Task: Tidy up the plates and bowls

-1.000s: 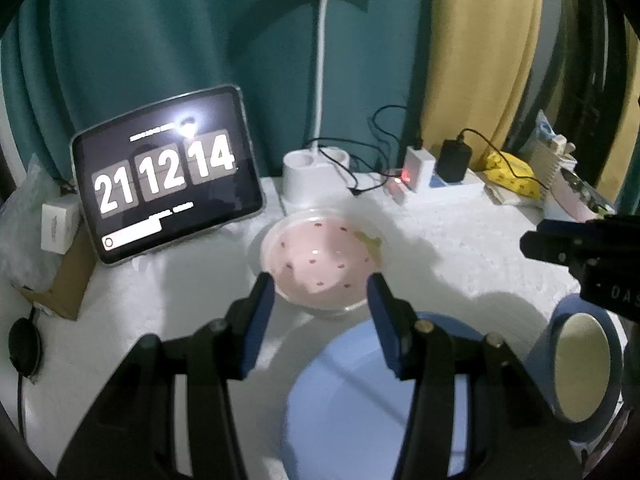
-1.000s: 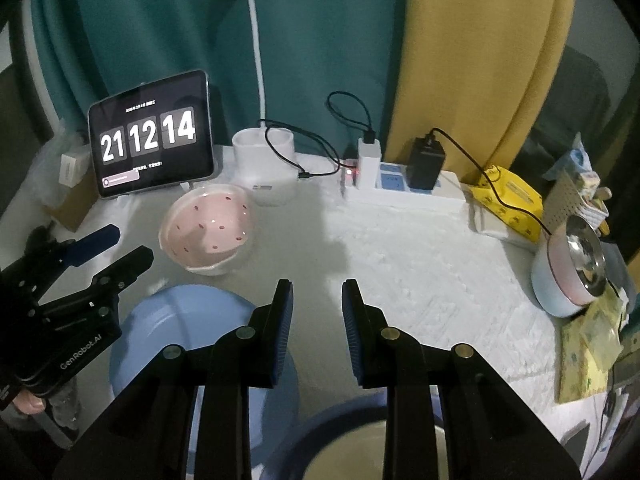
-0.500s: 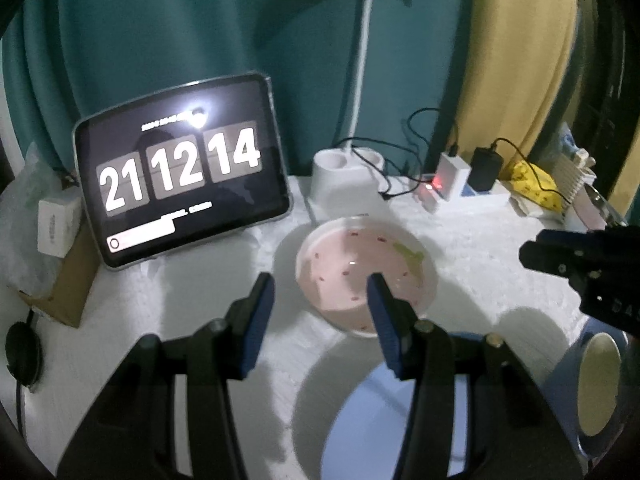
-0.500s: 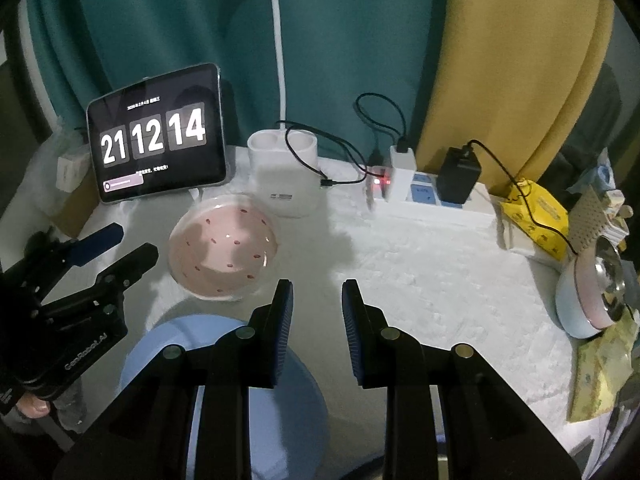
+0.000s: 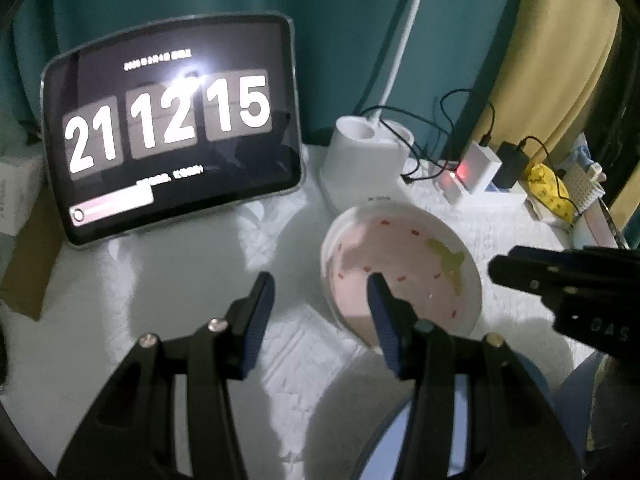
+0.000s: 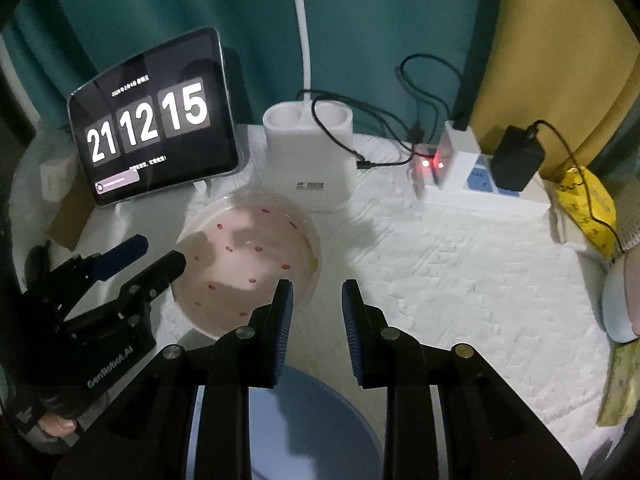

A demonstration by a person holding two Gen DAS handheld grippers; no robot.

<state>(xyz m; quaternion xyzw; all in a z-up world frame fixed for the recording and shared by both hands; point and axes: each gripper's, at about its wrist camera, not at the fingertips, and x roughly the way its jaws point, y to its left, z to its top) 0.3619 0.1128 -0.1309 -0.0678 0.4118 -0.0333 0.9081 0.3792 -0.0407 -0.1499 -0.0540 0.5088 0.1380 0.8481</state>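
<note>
A pink bowl with red specks point(image 5: 400, 268) point(image 6: 248, 256) sits on the white cloth near the lamp base. My left gripper point(image 5: 320, 304) is open and empty, its right finger over the bowl's left rim. It shows at the left of the right wrist view point(image 6: 150, 254). My right gripper point(image 6: 316, 300) is open and empty, just right of the bowl's near edge; its fingers point(image 5: 560, 268) show in the left wrist view. A blue plate point(image 6: 312, 424) point(image 5: 460, 420) lies below both grippers, partly hidden.
A tablet clock point(image 5: 172, 136) leans at the back left. A white lamp base point(image 6: 308, 156), a power strip with chargers point(image 6: 472, 160) and cables stand behind. A yellow packet point(image 6: 588, 204) and a pink-and-blue container point(image 6: 624, 296) are at the right.
Both grippers moved forward toward the pink bowl, which is now closer and larger. The left gripper shifted left, so the bowl sits under its right finger. The clock changed from 14 to 15.
</note>
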